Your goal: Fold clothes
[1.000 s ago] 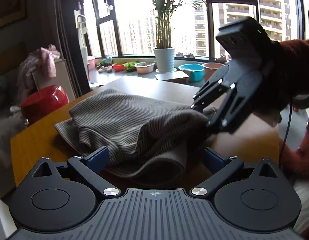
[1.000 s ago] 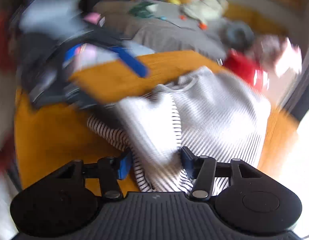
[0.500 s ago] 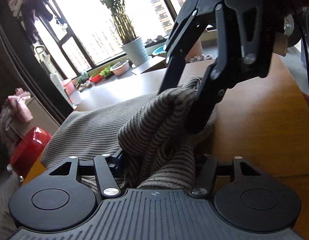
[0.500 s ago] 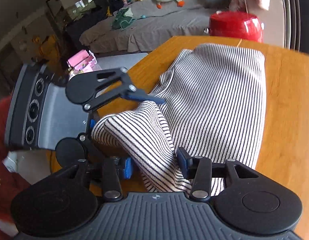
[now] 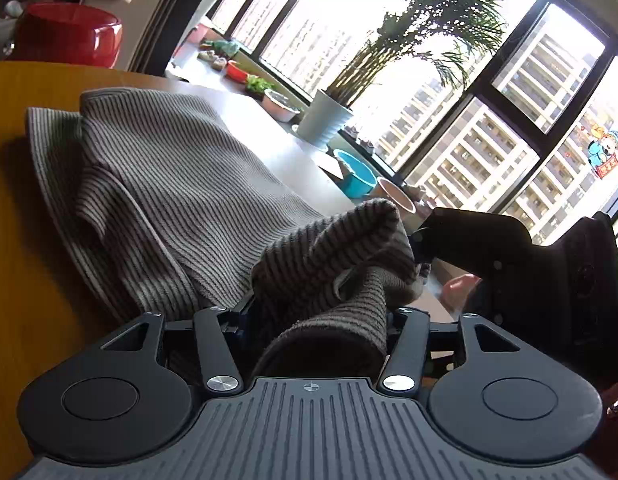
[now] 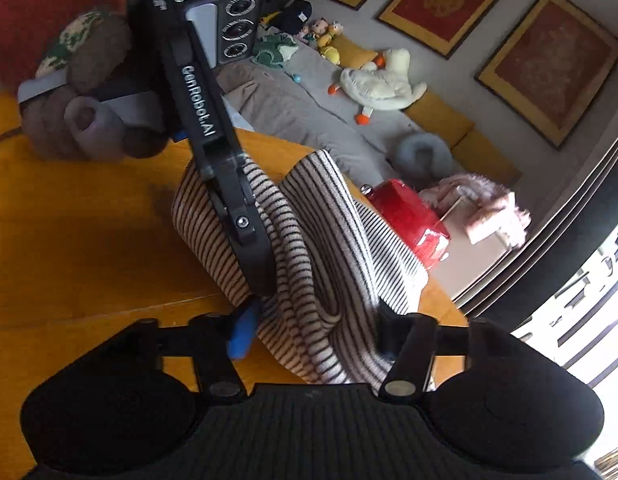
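"GenRobot.AI" along the left claw (image 6: 253,304) body

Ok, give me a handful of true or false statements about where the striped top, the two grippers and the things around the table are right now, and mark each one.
1. Both grippers hold the striped top. True: the left gripper and the right gripper each have its fabric bunched between their fingers.
2. The striped top lies flat and fully spread out. False: one end is lifted and bunched, while the rest lies on the wooden table.
3. A potted plant stands by the window. True.
4. The red stool sits on the table. False: it stands beyond the table's edge, beside it.
5. The blue bowl is on the striped top. False: it sits behind it, near the window.
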Available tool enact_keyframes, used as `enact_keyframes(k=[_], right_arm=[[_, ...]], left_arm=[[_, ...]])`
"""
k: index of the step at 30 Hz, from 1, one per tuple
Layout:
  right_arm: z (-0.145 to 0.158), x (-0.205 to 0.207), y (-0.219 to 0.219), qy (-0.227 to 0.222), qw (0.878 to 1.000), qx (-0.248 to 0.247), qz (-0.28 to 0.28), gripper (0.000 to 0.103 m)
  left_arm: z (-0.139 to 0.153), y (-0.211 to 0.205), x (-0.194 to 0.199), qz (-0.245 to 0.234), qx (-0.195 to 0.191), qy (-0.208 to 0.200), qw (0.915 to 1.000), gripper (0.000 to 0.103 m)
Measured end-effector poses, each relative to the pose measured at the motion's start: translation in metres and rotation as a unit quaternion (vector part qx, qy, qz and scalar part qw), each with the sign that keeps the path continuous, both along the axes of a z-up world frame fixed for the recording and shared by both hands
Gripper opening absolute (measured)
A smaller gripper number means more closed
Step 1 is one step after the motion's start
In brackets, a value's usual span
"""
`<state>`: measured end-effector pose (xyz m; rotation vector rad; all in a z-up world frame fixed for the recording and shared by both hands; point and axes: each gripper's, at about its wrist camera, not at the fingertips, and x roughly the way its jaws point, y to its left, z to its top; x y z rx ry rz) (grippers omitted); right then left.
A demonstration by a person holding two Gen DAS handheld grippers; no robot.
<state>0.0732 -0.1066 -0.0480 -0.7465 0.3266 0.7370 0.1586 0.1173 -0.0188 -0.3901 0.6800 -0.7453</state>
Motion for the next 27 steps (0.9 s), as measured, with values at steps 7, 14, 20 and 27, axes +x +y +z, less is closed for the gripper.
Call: enact_keyframes(k=[7,14,20,27], right_arm=[[0.034,-0.03,-0.011,0.055,0.998,0.004,-0.004,0.028],[0.096,-0.07,-0.007,0.088,0.995,-0.015,0.041,0.028],[0.151,-0.031,0.0,0.118,0.991,0.038,0.056,0.027],[0.086,0.09,-0.005,0.229,0.97,0.079,0.007,0.027]], left_arm=[[0.02,0.03,-0.005,0.07,-0.006,-0.005,0.9975,0.066],[-0.024,0.004,0.033,0.026,0.04,0.063,0.9969,0.049],[-0.036,0.0,0.03,-0.014,0.067,0.059,0.9959,0.047],[-0.038,0.015,0.034,-0.009,0.03,0.079,0.9964,0.043]])
